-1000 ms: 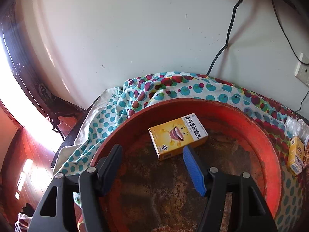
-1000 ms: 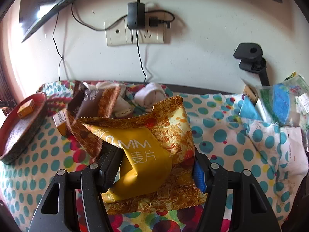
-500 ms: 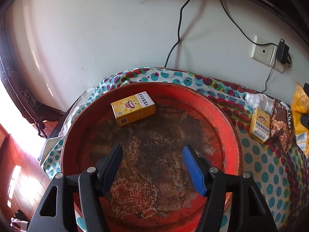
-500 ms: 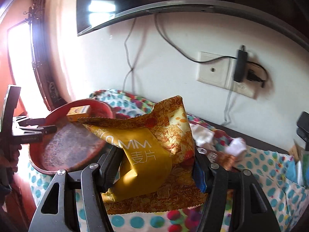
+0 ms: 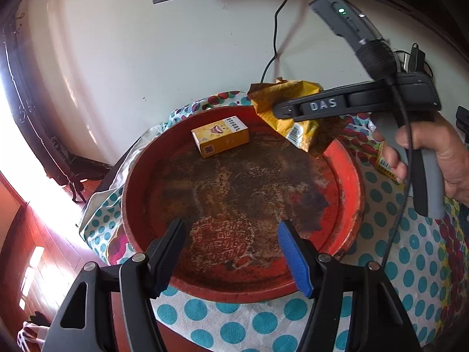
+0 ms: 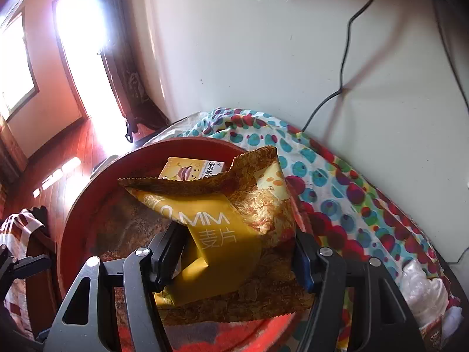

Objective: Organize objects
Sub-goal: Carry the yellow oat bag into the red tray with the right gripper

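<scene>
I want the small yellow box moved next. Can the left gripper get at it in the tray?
Probably yes: left gripper is open and empty, with bare tray floor up to the yellow box.

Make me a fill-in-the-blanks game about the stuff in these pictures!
1. The yellow box lies inside the round ____ tray.
2. The right gripper is shut on a crinkly ____ bag.
3. The left gripper is open and holds ____.
4. The tablecloth is covered in ____.

Missing words: red; yellow; nothing; dots

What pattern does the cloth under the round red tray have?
The cloth is white with teal and red polka dots; the left wrist view shows it best.
</scene>
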The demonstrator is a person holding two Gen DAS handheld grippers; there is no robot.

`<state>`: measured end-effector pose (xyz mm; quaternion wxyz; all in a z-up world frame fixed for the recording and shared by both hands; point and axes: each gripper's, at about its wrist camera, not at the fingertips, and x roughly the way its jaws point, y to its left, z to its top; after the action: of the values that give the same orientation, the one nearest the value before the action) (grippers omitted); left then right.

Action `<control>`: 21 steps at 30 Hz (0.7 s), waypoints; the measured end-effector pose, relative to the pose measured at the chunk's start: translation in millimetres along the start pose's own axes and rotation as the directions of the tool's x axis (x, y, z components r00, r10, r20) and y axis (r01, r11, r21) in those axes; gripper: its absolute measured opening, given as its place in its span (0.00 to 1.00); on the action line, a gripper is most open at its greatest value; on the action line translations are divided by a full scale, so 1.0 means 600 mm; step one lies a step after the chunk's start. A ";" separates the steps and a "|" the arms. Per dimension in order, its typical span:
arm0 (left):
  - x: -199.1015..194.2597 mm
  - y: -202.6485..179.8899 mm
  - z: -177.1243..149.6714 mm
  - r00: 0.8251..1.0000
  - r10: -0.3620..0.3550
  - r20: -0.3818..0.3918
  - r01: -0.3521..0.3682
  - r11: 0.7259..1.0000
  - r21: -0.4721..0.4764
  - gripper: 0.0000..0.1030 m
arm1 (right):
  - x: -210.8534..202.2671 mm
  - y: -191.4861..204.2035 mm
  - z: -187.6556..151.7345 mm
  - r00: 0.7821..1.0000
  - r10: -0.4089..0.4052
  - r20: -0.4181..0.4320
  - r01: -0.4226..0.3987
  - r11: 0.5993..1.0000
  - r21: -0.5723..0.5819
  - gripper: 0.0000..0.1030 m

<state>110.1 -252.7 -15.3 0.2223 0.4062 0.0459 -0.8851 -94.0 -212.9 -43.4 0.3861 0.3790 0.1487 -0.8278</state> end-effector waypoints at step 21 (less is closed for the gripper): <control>0.008 0.004 0.008 0.998 -0.069 -0.006 0.069 0.996 -0.055 0.65 | -0.034 -0.028 -0.032 1.000 0.004 0.006 -0.004 0.997 0.076 0.83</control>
<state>105.1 -258.0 -15.1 0.2024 0.4018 0.0852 -0.8890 -88.2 -180.7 -41.8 0.3735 0.3913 0.1154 -0.8331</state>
